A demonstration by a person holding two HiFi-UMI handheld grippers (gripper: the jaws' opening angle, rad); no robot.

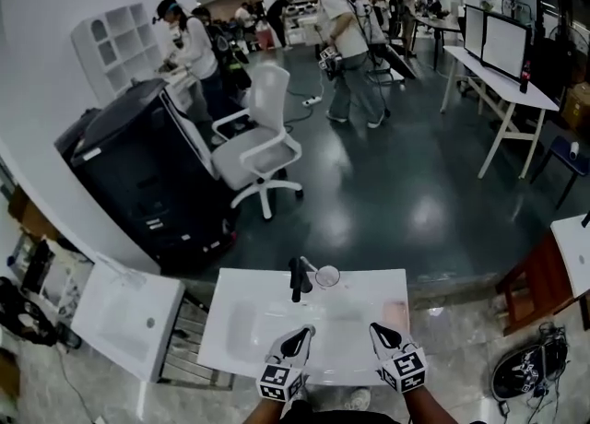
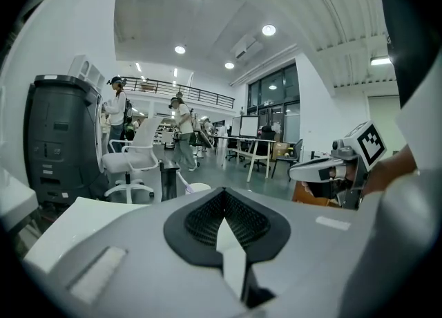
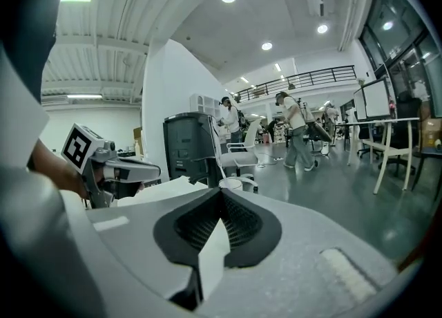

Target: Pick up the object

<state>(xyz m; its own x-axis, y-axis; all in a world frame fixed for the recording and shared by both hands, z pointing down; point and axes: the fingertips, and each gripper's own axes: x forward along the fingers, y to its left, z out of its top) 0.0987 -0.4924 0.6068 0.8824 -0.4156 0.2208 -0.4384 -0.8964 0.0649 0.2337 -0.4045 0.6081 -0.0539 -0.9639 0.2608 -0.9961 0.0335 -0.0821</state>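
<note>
Your left gripper [image 2: 222, 195] has its jaws closed fully together: the black pads meet and nothing is between them. Your right gripper [image 3: 221, 195] is the same, jaws pressed together and holding nothing. In the head view both grippers are over the near edge of the white tabletop [image 1: 240, 330], side by side and apart from each other, the left one near the middle of that edge and the right one further to the right. At the far edge of the tabletop, about its middle, stands a black upright object [image 1: 296, 279], and just beside it, on its right, a pale round cup [image 1: 326, 276]. Both are well apart from your jaws. Beyond the table, on the dark floor, are a white chair [image 1: 258, 141] and a dark cabinet [image 1: 138, 173], and several people [image 1: 346, 44] are farther away.
</note>
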